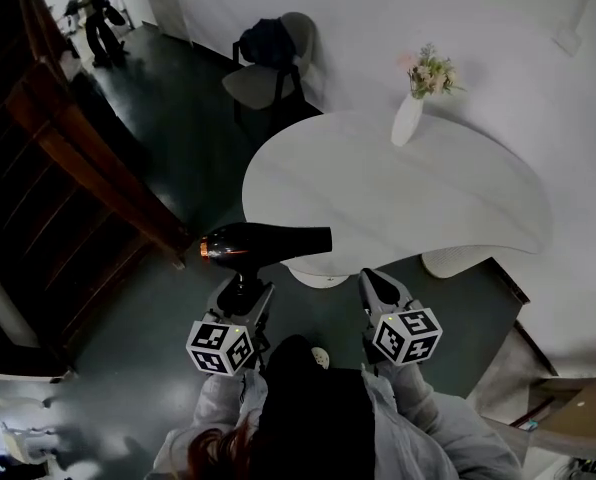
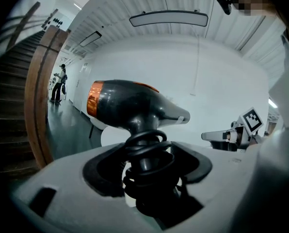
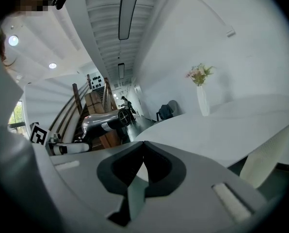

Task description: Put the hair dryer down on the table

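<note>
A black hair dryer [image 1: 263, 242] with an orange-ringed rear end hangs in the air by the white table's [image 1: 408, 203] near left edge, its nozzle pointing right. My left gripper [image 1: 240, 290] is shut on its handle, and the coiled black cord is wrapped round that handle. The left gripper view shows the dryer [image 2: 130, 105] standing up out of the jaws [image 2: 147, 152]. My right gripper [image 1: 376, 286] is held beside it to the right, in front of the table, shut with nothing in it [image 3: 143, 147]. From there the dryer [image 3: 103, 121] shows at the left.
A white vase of flowers [image 1: 410, 116] stands at the table's far side. A chair [image 1: 270, 68] with a dark bag sits behind the table. A wooden staircase [image 1: 88, 168] runs along the left. A person [image 1: 93, 18] stands far off.
</note>
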Demonstrator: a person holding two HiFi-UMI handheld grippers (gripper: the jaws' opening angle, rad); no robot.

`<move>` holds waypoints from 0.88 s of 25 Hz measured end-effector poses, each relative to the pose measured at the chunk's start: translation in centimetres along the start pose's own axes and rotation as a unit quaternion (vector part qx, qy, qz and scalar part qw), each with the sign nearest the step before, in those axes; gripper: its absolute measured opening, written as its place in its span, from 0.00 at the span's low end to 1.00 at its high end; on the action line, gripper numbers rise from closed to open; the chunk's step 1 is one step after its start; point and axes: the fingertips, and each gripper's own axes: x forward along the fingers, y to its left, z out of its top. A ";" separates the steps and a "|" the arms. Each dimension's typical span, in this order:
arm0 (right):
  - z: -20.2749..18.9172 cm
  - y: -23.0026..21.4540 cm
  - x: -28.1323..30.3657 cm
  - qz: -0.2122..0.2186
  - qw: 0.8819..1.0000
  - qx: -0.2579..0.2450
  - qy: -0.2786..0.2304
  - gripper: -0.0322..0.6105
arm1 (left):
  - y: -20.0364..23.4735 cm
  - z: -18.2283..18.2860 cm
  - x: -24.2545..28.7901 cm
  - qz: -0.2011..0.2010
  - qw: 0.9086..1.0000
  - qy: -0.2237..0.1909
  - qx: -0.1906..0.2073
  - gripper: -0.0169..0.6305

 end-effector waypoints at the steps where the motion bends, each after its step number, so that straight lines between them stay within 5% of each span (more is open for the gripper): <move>1: -0.1 0.0 0.4 0.003 1.000 0.002 0.001 0.07 | 0.2 0.0 0.4 -0.001 1.000 0.003 0.000 0.47; 11: 0.2 -4.8 5.5 -0.019 0.999 0.040 0.013 0.07 | 1.9 2.1 8.5 -0.024 0.999 0.034 0.029 0.47; 22: 7.2 -11.5 16.9 -0.067 0.996 0.066 0.004 0.07 | 6.9 9.9 25.5 -0.081 0.994 0.067 0.029 0.47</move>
